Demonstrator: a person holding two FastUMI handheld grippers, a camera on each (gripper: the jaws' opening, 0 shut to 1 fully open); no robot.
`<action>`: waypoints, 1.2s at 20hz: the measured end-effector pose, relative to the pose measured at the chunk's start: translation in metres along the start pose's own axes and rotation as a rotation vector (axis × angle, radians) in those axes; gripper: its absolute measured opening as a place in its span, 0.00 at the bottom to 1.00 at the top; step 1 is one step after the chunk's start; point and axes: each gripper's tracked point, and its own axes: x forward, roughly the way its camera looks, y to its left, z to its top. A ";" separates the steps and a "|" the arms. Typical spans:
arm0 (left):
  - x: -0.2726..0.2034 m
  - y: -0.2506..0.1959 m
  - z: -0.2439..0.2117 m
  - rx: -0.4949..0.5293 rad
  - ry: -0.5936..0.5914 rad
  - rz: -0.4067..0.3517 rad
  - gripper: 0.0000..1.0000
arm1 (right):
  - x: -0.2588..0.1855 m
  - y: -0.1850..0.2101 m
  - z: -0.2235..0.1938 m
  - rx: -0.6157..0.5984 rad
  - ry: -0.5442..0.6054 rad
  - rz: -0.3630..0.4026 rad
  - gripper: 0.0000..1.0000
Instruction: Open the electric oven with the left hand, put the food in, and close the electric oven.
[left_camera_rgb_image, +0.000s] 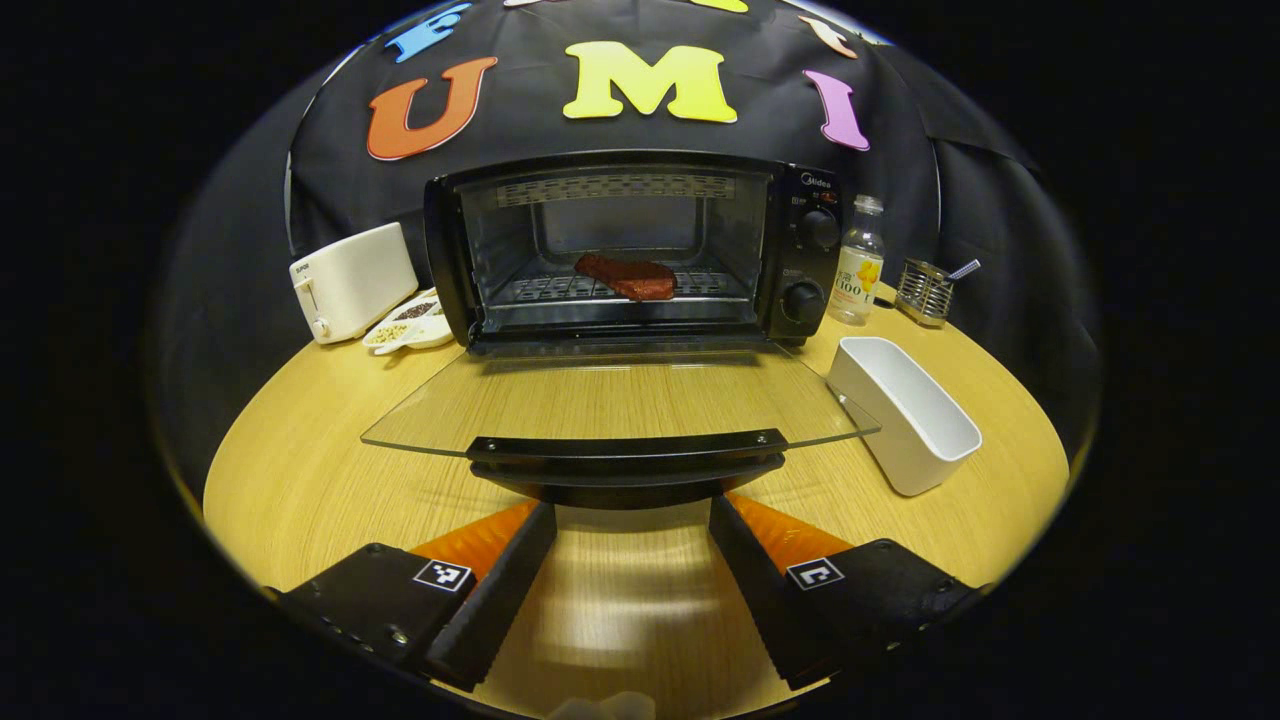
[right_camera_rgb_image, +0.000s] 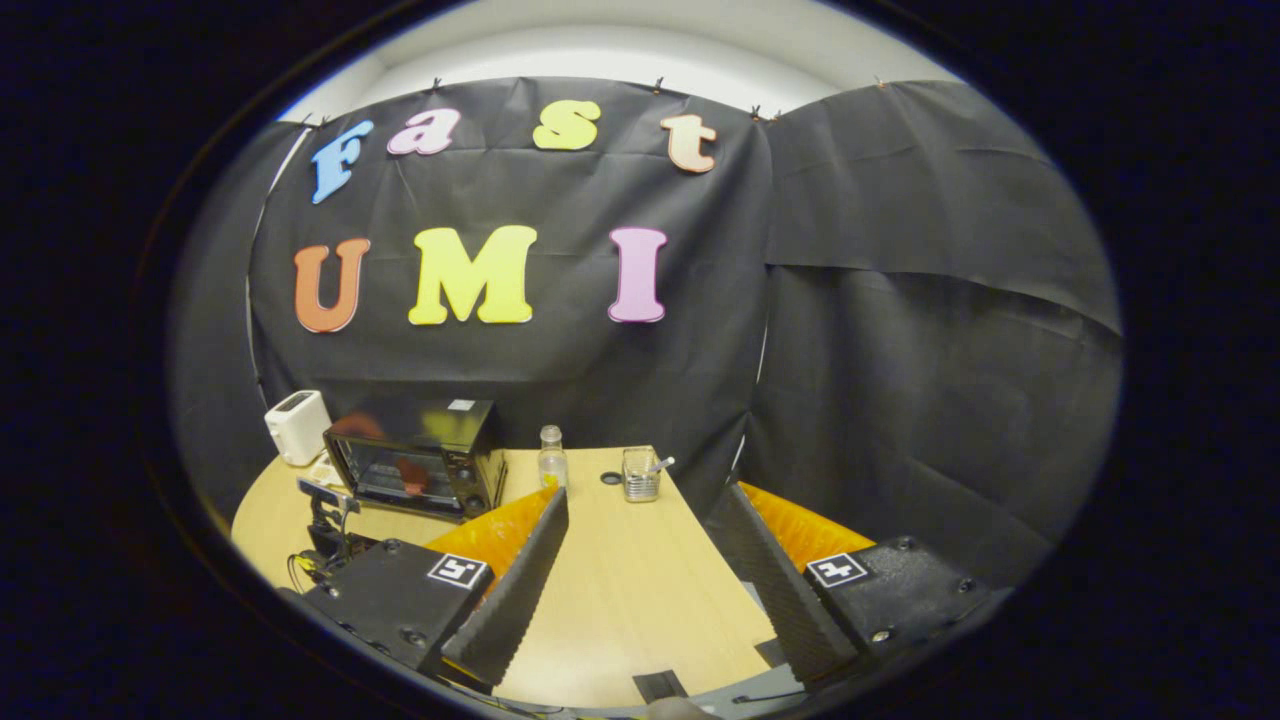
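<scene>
A: Looking along the left gripper (left_camera_rgb_image: 632, 520), what do you see?

B: Its two fingers are spread apart and hold nothing. Right in front of their tips is the black handle (left_camera_rgb_image: 627, 447) of the oven door (left_camera_rgb_image: 600, 400). The glass door lies flat, folded down toward the gripper. I cannot tell if the tips touch the handle.

A: Where is the food?

B: The food (left_camera_rgb_image: 627, 277), a reddish brown piece, lies on the wire rack (left_camera_rgb_image: 560, 288) inside the electric oven (left_camera_rgb_image: 800, 250), straight ahead past the door.

A: What else is near?

B: A white tub (left_camera_rgb_image: 905, 410) sits ahead and to the right of the left gripper, just beside the door. Farther off on that side are a bottle (left_camera_rgb_image: 858, 262) and a metal holder (left_camera_rgb_image: 922, 292). Far ahead on the left are a white toaster (left_camera_rgb_image: 350, 280) and a small dish of snacks (left_camera_rgb_image: 410, 325).

A: And the right gripper (right_camera_rgb_image: 640, 510)?

B: Its fingers are wide apart too, with nothing between them, over the wooden table (right_camera_rgb_image: 630, 590). In the right gripper view the oven is ahead and to the left, with the bottle and holder farther ahead.
</scene>
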 end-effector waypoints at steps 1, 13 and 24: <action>-0.001 0.000 0.003 0.001 -0.005 -0.001 0.99 | -0.001 0.000 -0.001 0.000 0.001 -0.001 1.00; -0.015 0.007 0.073 0.013 -0.098 -0.020 0.98 | -0.010 0.002 -0.021 0.050 0.024 -0.004 1.00; 0.006 0.012 0.143 0.004 -0.168 -0.020 0.98 | -0.006 -0.009 -0.023 0.081 0.021 -0.037 1.00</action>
